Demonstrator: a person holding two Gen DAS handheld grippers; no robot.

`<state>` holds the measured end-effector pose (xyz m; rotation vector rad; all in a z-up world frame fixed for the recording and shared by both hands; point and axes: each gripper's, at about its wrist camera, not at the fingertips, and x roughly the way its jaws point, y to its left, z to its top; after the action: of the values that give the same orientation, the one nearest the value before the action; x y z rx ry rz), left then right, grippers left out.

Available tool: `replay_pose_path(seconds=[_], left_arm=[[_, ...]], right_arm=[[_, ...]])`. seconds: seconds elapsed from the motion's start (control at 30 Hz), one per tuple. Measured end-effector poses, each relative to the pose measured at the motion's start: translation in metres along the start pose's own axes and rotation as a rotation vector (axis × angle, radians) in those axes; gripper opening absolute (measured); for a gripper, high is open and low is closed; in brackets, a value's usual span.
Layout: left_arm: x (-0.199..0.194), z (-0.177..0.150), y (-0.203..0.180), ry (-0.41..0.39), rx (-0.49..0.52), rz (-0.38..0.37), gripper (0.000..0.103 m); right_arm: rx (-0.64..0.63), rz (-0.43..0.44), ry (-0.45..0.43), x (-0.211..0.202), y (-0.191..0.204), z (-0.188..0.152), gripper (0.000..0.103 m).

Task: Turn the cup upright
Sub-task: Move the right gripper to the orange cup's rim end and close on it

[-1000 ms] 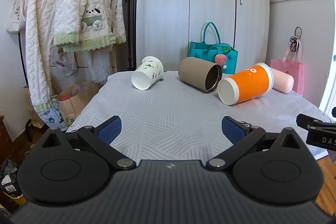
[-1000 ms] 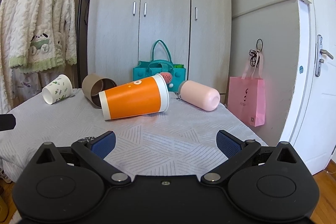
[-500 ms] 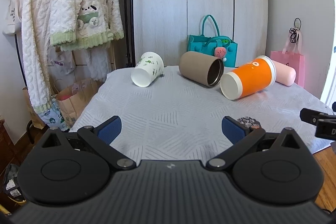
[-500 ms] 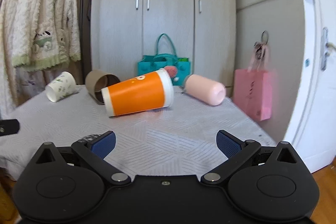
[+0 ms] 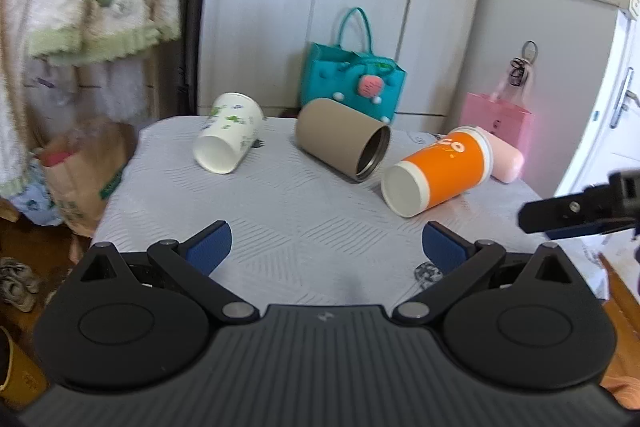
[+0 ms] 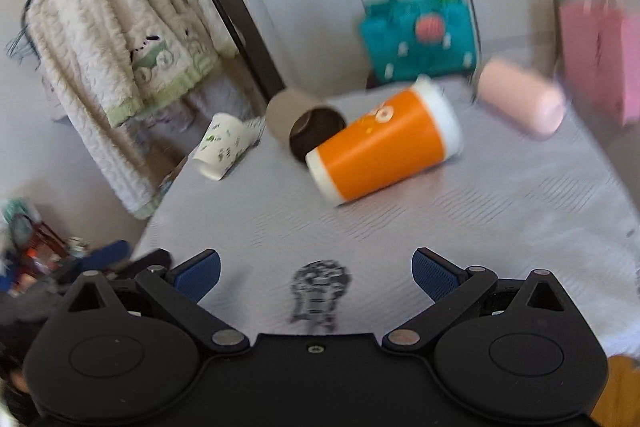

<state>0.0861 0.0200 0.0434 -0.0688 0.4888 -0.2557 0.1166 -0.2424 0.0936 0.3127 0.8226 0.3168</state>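
Four cups lie on their sides along the far half of the counter: floral cup, brown cup, orange cup, pink cup. Left gripper and right gripper, both spread apart and empty, hover at the near edge.

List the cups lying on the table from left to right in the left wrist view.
White floral paper cup → brown tumbler → orange cup → pink cup, which sits partly behind the orange cup's far end. All four lie on their sides on the table.
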Motion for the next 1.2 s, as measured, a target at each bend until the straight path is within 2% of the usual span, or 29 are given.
replay_pose_path(seconds=[0.17, 0.33, 0.43, 0.5, 0.7, 0.83, 0.97, 1.2], left_arm=[[0.010, 0.014, 0.003, 0.048, 0.048, -0.034, 0.103], [0.022, 0.020, 0.008, 0.098, 0.050, -0.072, 0.103], [0.036, 0.024, 0.013, 0.139, 0.033, -0.103, 0.103], [0.046, 0.027, 0.018, 0.161, 0.009, -0.130, 0.103], [0.072, 0.037, 0.020, 0.186, -0.016, -0.175, 0.102], [0.081, 0.039, 0.019, 0.197, -0.011, -0.182, 0.102], [0.084, 0.039, 0.017, 0.201, -0.011, -0.186, 0.102], [0.086, 0.038, 0.014, 0.205, -0.011, -0.193, 0.102]], right_arm=[[0.130, 0.043, 0.093, 0.022, -0.007, 0.028, 0.103], [0.303, 0.102, 0.185, 0.055, -0.025, 0.054, 0.103], [0.384, 0.067, 0.193, 0.073, -0.037, 0.065, 0.103], [0.395, 0.011, 0.175, 0.082, -0.039, 0.070, 0.103], [0.440, -0.077, 0.139, 0.100, -0.050, 0.080, 0.103], [0.514, -0.080, 0.133, 0.107, -0.069, 0.087, 0.103], [0.476, -0.144, 0.142, 0.110, -0.078, 0.094, 0.103], [0.468, -0.129, 0.184, 0.121, -0.082, 0.096, 0.103]])
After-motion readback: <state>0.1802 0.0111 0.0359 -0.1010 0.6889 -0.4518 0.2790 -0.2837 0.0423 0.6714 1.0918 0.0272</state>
